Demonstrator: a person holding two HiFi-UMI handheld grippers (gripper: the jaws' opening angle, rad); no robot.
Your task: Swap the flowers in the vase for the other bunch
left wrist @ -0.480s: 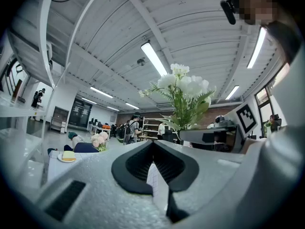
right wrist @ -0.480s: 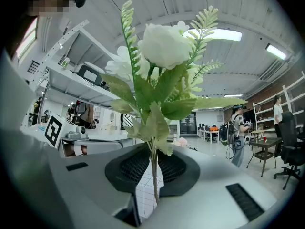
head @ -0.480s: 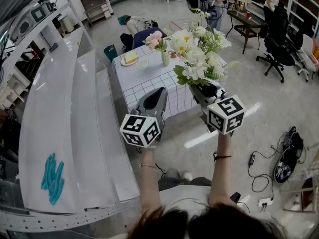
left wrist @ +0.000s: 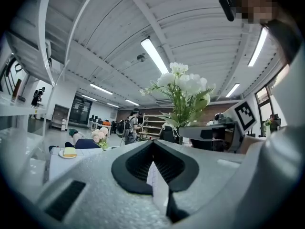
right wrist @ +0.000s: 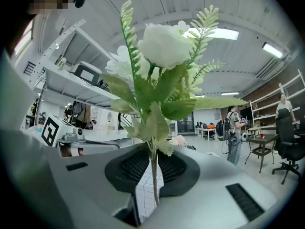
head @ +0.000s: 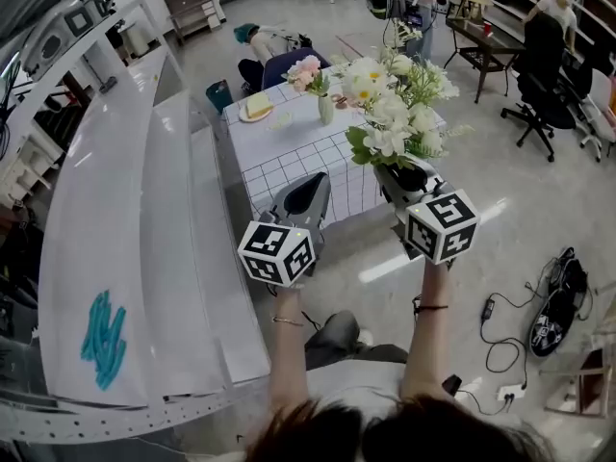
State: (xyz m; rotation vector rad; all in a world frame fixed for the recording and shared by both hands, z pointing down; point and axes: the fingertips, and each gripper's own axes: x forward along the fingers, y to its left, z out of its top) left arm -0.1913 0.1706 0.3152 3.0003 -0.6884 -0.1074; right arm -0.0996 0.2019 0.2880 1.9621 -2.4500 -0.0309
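vase (head: pixel 326 110) on table (head: pixel 289 160) | plate (head: pixel 255 114) left of vase | shelf (head: pixel 115 258) far left

No readable words or numbers.
The left cube (head: pixel 276 252) and right cube (head: pixel 442 225) show only black-and-white square patterns; the blue scrawl (head: pixel 102 343) at eight o'clock on the shelf (head: pixel 144 210) is illegible.

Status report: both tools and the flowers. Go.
Left tool shut, empty. Right tool shut on white bunch, held upright. Pink flowers in vase on checked table ahead, not swapped. Nothing seen in the way.
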